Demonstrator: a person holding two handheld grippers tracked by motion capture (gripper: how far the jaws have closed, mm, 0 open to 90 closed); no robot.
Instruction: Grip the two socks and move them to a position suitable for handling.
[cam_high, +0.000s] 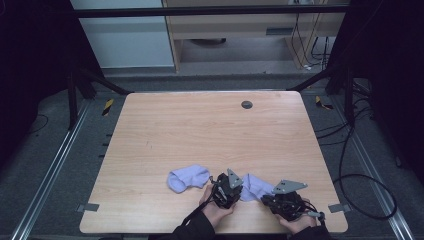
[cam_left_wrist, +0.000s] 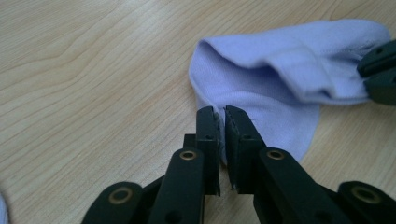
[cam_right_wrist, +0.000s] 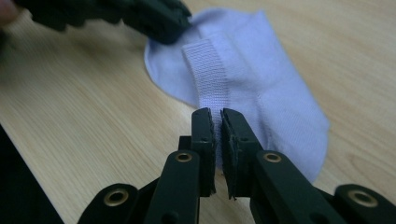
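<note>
While a second pale lavender sock (cam_high: 187, 178) is lying apart on the light wooden table (cam_high: 200, 130), the left gripper (cam_left_wrist: 221, 116) and right gripper (cam_right_wrist: 215, 119) are both pinching the flat lavender cotton sock (cam_right_wrist: 261, 79) between them.

Second sock (cam_high: 252, 186) — half hidden between the two grippers.

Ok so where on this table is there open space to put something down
The whole far half of the table is bare, apart from the small dark grommet near the far edge. The near left corner, left of the loose sock, is free too. It is crowded at near centre-right, where the left gripper and right gripper pinch the second sock.
</note>
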